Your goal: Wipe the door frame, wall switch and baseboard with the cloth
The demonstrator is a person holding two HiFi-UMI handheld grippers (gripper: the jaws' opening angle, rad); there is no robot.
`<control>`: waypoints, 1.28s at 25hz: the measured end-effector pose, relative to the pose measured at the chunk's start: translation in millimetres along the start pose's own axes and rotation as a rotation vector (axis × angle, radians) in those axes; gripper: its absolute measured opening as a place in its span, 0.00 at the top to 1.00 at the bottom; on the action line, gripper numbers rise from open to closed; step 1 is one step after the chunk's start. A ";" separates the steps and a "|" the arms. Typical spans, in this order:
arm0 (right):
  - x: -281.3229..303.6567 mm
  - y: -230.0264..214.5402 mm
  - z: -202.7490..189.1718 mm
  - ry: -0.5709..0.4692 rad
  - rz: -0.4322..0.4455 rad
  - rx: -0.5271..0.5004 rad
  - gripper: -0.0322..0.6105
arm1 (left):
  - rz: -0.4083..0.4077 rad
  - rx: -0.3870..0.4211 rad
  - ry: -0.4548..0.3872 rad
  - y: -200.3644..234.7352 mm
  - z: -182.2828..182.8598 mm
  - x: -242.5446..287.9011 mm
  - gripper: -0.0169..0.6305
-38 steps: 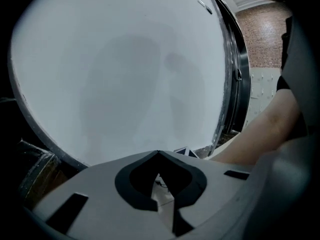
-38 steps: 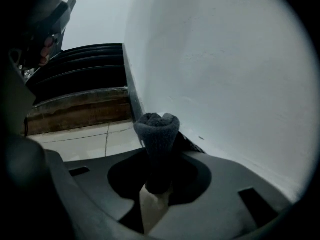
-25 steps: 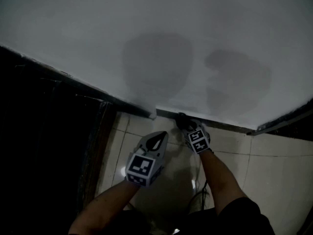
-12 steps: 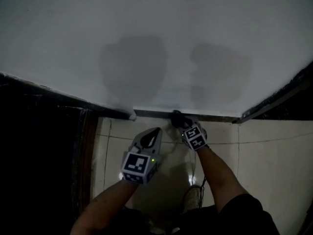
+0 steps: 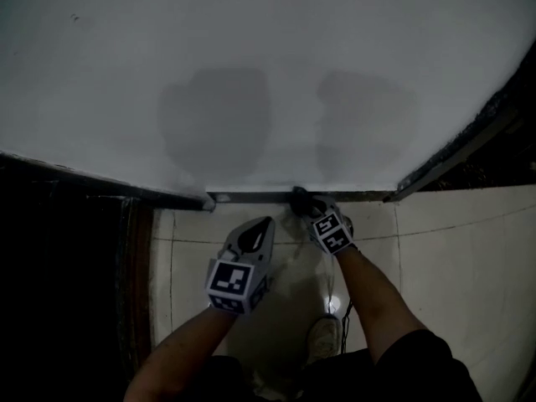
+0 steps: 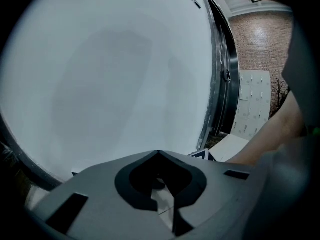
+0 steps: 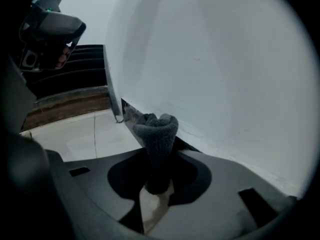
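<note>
A dark grey cloth point(image 7: 156, 132) is bunched between the jaws of my right gripper point(image 7: 157, 156), which is shut on it. In the head view the cloth point(image 5: 300, 199) presses against the dark baseboard point(image 5: 251, 197) at the foot of the white wall point(image 5: 276, 65), with my right gripper point(image 5: 307, 208) just behind it. In the right gripper view the baseboard point(image 7: 125, 112) runs left from the cloth. My left gripper point(image 5: 260, 224) hovers over the floor tiles to the left, short of the wall. Its jaws are shut and hold nothing point(image 6: 159, 156).
A dark doorway with its frame point(image 5: 138, 258) lies to the left. Another dark frame point(image 5: 456, 149) edges the wall on the right, also seen as the frame point(image 6: 223, 74) in the left gripper view. Pale floor tiles point(image 5: 452, 258) spread below. A shoe point(image 5: 322, 337) stands under my right arm.
The head view has swung. My right gripper with the cloth has slid rightward along the baseboard, farther from its left end. The left gripper stays shut beside it.
</note>
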State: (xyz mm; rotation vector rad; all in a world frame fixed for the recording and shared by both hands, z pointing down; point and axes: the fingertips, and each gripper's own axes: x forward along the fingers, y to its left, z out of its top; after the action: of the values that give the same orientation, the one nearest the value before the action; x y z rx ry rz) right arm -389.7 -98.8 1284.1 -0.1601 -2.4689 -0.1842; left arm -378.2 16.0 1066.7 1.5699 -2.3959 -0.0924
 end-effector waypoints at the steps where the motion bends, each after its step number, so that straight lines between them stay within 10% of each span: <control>1: -2.3 -3.1 -2.2 0.002 -0.001 -0.002 0.81 | 0.003 -0.004 0.004 -1.5 -1.2 2.1 0.99; 32: -87.3 -122.7 -88.4 0.085 -0.246 0.094 0.81 | -0.056 -0.024 0.092 -46.3 -29.6 57.6 0.99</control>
State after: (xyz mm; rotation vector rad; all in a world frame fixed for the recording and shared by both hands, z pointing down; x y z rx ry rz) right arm -287.9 -240.6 1287.6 0.1891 -2.4007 -0.1758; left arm -350.7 -52.3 1096.8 1.5950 -2.2731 -0.0587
